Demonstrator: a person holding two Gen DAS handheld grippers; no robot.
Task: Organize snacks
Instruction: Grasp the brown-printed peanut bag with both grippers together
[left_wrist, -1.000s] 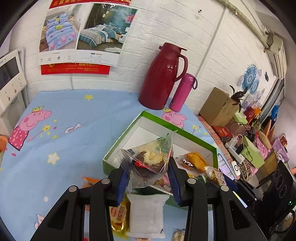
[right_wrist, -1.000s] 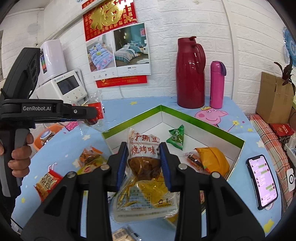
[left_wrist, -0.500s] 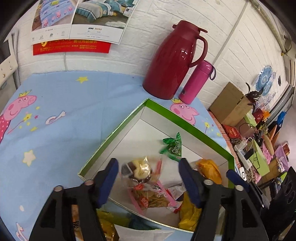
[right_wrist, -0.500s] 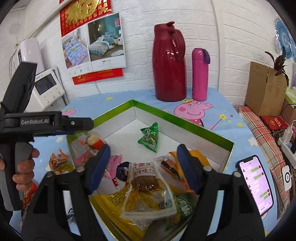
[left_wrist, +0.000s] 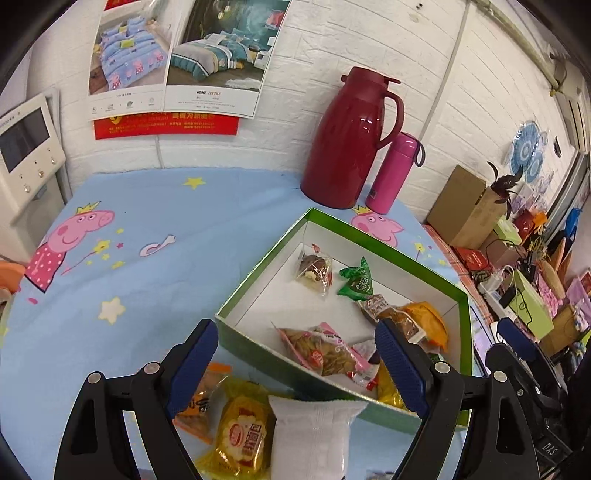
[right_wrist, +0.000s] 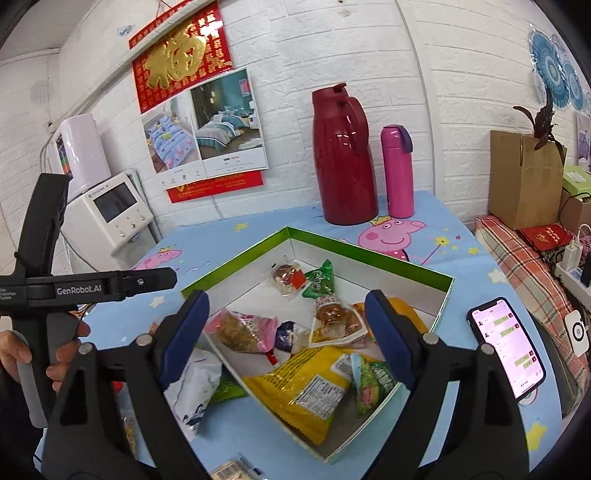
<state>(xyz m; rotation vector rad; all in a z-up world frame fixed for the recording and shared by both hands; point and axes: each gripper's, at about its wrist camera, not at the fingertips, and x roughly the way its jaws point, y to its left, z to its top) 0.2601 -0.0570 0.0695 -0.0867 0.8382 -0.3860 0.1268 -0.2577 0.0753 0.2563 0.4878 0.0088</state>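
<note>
The left gripper has its jaws wide apart and holds nothing. The right gripper also has wide jaws and holds nothing. A hand grips the handle of the left tool at 9 o'clock in the right view.

A green box with white inside sits on the desk, which has a blue pig cloth. Many snacks lie in the box. A clear snack bag with brown bits lies near the far corner. A green triangle pack is just beside it. A pink bag lies near the front wall. A big yellow bag lies at the near end, under a brown snack pack.

More snacks lie outside the box at 6 o'clock in the left view: a white pack, a yellow pack and an orange pack.

A red jug and a pink bottle stand at 12 o'clock by the wall. A phone lies at 3 o'clock.
</note>
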